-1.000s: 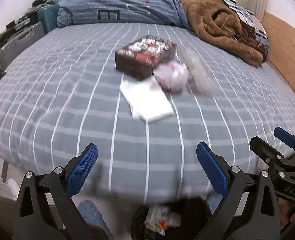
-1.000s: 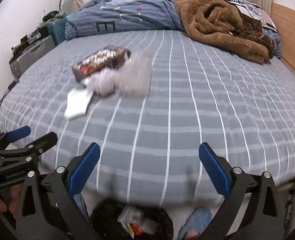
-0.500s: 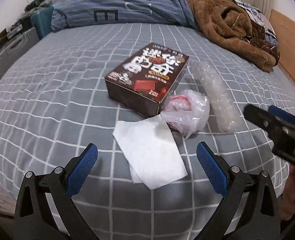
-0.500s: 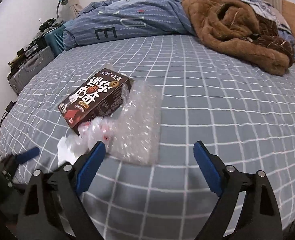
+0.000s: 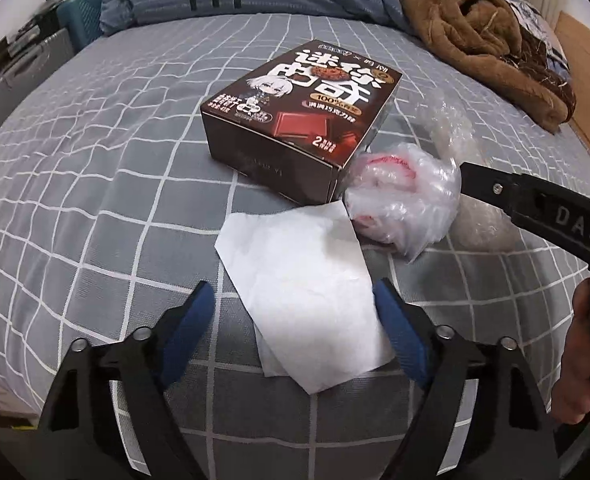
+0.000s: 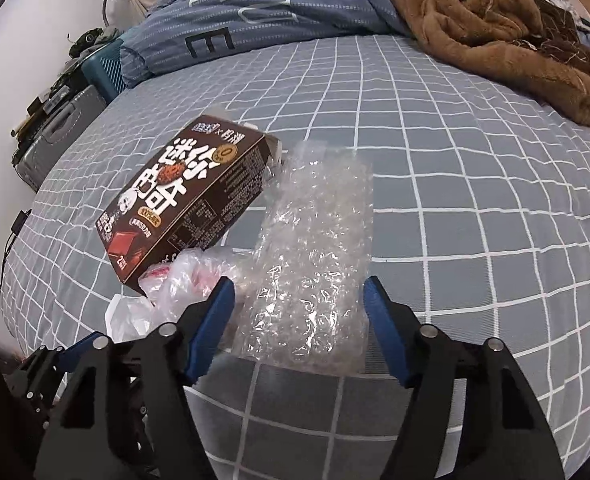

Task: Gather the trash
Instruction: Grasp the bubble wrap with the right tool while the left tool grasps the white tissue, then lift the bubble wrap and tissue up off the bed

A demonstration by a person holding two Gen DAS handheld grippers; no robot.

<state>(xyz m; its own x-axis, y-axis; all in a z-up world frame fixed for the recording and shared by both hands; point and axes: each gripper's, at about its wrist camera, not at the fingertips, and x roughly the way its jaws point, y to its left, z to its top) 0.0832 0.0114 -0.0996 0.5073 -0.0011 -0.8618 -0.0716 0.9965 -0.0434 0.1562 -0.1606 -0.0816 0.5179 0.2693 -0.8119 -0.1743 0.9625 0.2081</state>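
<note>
Grey checked bedsheet (image 5: 95,184) carries the trash cluster. Bubble wrap (image 6: 315,264), long axis running away, lies between the closing right gripper (image 6: 297,320) pads, untouched. White tissue (image 5: 307,288) lies between the closing left gripper (image 5: 295,320) pads, likewise unclamped.

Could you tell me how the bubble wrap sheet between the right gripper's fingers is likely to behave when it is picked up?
The bubble wrap looks thin and crinkled, so it will probably flop and fold. It seems very light. Its glossy film may slip as the right gripper closes around it.
</note>
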